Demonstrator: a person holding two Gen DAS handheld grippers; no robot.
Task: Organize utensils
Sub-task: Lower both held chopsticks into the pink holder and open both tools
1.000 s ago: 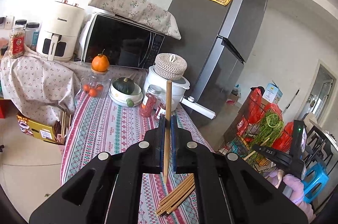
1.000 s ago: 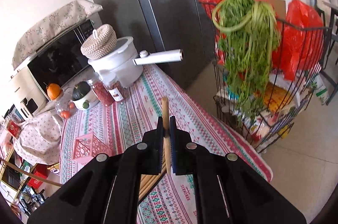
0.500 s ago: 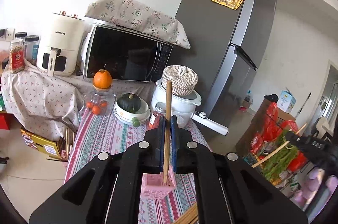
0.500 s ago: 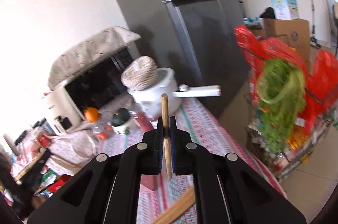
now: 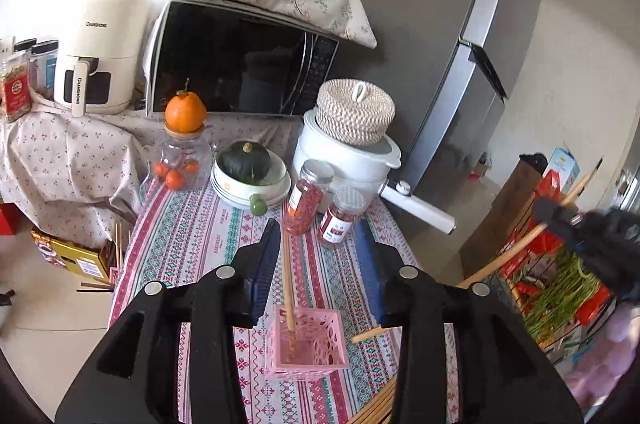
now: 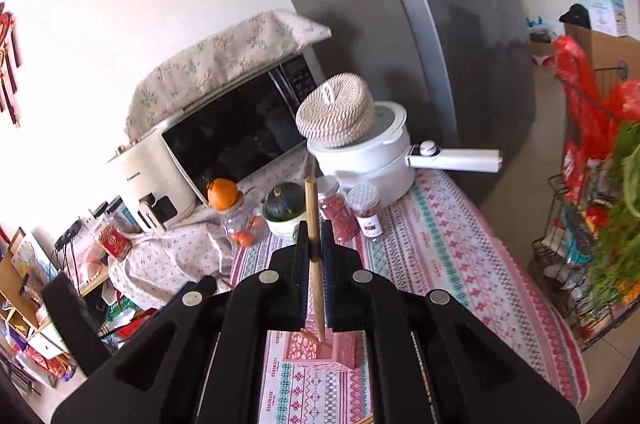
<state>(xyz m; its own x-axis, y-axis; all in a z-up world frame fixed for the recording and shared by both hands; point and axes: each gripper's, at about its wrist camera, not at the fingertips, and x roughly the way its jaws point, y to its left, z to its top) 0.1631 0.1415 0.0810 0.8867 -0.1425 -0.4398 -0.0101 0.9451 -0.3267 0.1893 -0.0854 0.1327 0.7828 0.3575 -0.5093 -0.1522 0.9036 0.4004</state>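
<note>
While the left gripper (image 5: 320,264) jaws have just been opening — chopstick (image 5: 289,296) freed into the holder (image 5: 306,344) — a second (image 6: 313,256), clamped in the right gripper (image 6: 314,256), could be misaimed past its rim.

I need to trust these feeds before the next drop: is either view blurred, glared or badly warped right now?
Left wrist view: the table middle is sharp, pink holder and chopstick crisp; the right gripper at the right edge is motion-smeared. Right wrist view: sharp at centre, greens at the right edge blurred. Both: strong fisheye bends the fridge; daylight even, only soft reflections in the microwave door.
</note>
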